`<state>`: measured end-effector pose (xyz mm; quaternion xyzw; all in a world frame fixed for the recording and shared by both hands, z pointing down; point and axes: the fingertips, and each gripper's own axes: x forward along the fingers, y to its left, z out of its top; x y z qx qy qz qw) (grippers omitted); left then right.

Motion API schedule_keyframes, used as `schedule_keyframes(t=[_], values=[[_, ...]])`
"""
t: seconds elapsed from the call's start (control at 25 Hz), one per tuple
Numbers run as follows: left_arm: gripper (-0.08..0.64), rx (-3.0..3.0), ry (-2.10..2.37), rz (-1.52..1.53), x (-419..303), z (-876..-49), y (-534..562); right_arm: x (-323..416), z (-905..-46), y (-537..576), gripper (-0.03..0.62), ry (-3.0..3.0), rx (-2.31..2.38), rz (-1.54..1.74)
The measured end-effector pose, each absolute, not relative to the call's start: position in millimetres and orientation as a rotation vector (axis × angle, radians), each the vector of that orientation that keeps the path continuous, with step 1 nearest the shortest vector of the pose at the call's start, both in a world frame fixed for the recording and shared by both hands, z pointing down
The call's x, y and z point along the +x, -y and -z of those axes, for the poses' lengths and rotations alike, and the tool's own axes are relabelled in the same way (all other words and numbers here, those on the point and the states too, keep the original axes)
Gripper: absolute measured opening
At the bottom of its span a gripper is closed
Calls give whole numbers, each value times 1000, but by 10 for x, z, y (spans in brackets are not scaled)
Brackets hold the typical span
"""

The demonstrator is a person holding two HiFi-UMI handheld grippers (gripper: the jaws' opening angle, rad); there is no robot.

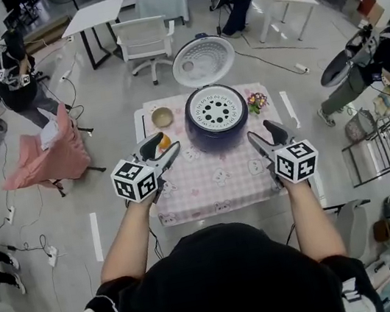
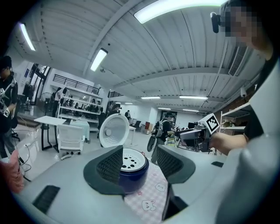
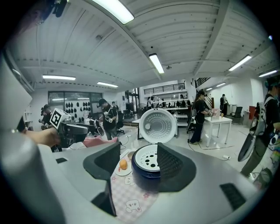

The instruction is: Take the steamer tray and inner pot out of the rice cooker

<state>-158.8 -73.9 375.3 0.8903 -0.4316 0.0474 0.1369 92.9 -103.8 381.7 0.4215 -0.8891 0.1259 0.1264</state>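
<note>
Since both tools hang over the near half of the table (image 1: 187, 197) with nothing in them, the coming move turns on how the cooker lies between them. Nearest the person, the left gripper (image 1: 165, 149) has its jaws apart and empty, and they aim forward and to the right. The right gripper (image 1: 261, 134) mirrors it, jaws likewise parted on nothing and aimed forward and to the left. Each gripper view frames the cooker in the gap between its own jaws, but well short of contact.

Just beyond the left gripper's tips lies a small plate with an orange fruit (image 3: 123, 164), and past that a small bowl (image 1: 162, 117).

Ahead, and about midway between the two grippers, stands the dark blue rice cooker (image 1: 218, 126) at the far middle of the checked cloth. The right gripper looks slightly the nearer. The white perforated steamer tray (image 1: 215, 108) rests flat in the cooker's mouth. Being round, it has no long axis to line up with. The inner pot must sit below it and cannot be seen. A small bunch of flowers (image 1: 256, 101) lies just right of the cooker.

Farthest back, the lid (image 1: 203, 61) stands swung open on the far side. I judge the near rim and both flanks of the tray open to a reach from either side.
</note>
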Motion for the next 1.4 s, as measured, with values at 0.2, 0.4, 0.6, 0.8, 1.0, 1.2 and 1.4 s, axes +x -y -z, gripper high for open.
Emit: schedule_keyframes(t=[0.2, 0.4, 0.6, 0.8, 1.0, 1.2, 1.4], values=[[250, 2583, 1239, -130, -1652, -3668, 772, 905, -3725, 1065, 270, 2580, 1244, -356], [250, 2587, 1214, -127, -1712, -3661, 877, 858, -3706, 1122, 270, 2566, 1264, -360], [250, 2576, 1223, -128, -1749, -3671, 962, 831, -3768, 1254, 270, 2566, 1240, -367], [250, 2557, 1247, -118, -1822, -3718, 1107, 770, -3820, 1472, 270, 2574, 1213, -362], [250, 2546, 1267, -132, -1767, -3748, 1253, 783, -3851, 1699, 270, 2592, 1180, -361], [250, 2530, 1275, -138, -1664, -3786, 1457, 839, -3888, 1996, 270, 2600, 1156, -370], [250, 2503, 1278, -149, -1549, -3856, 1672, 938, -3890, 2256, 270, 2605, 1137, -384]])
